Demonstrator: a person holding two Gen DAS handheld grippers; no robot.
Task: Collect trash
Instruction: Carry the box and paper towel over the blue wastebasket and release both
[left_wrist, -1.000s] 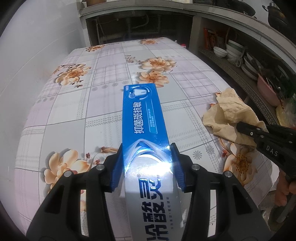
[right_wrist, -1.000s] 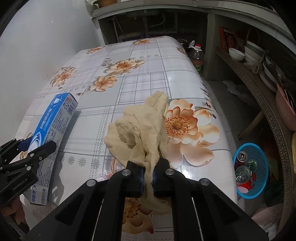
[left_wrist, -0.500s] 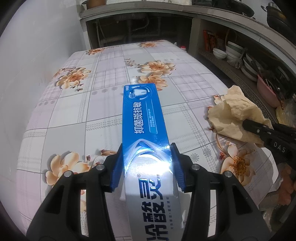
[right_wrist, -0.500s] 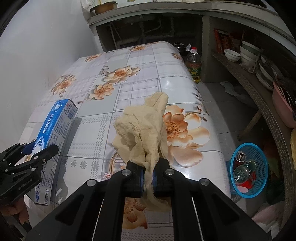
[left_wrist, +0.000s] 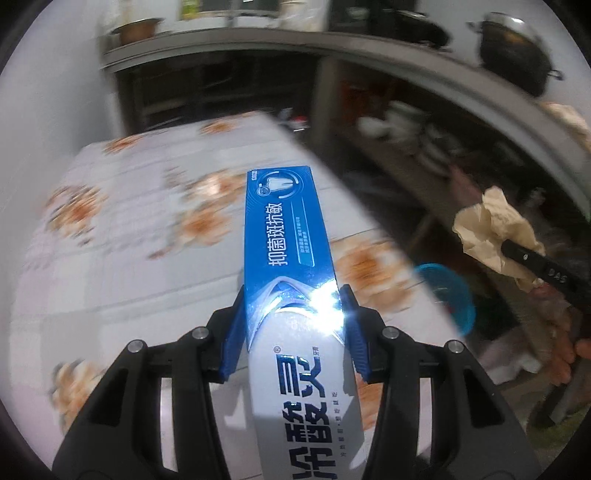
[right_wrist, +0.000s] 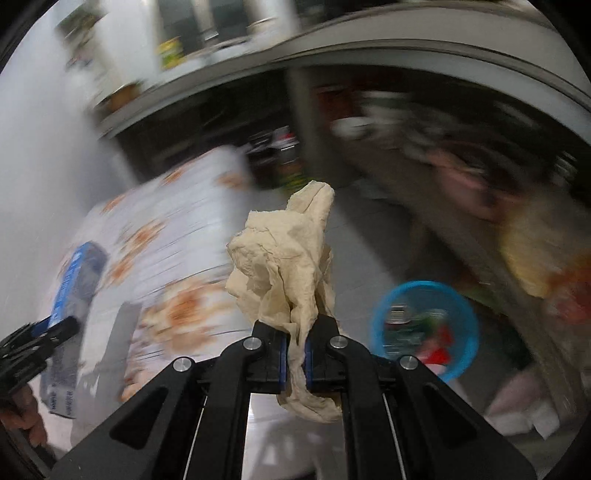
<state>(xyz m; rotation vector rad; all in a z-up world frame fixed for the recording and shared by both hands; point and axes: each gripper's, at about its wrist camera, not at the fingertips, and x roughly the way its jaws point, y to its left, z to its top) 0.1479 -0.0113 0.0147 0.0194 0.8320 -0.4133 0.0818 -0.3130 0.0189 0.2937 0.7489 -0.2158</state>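
Observation:
A long blue and silver toothpaste box (left_wrist: 286, 236) is clamped between the blue pads of my left gripper (left_wrist: 293, 328), lifted above the flowered table (left_wrist: 122, 236). In the right wrist view that box (right_wrist: 75, 280) shows at the far left. My right gripper (right_wrist: 295, 350) is shut on a crumpled beige paper wad (right_wrist: 284, 254), carried past the table's right edge. The same wad (left_wrist: 493, 232) appears at the right of the left wrist view. A blue basket (right_wrist: 424, 328) with cans and wrappers stands on the floor to the right, its rim (left_wrist: 448, 291) also visible beyond the table edge.
Shelves with bowls and dishes (left_wrist: 399, 125) run along the right wall. A dark pot (left_wrist: 513, 62) sits on the counter above. A bottle (right_wrist: 284, 155) stands on the floor past the table's far corner. Pale rags (right_wrist: 524, 406) lie on the floor beside the basket.
Both grippers have lifted off the table and swung right toward the floor side. The paper wad now hangs over the floor. The box is raised clear of the tablecloth.

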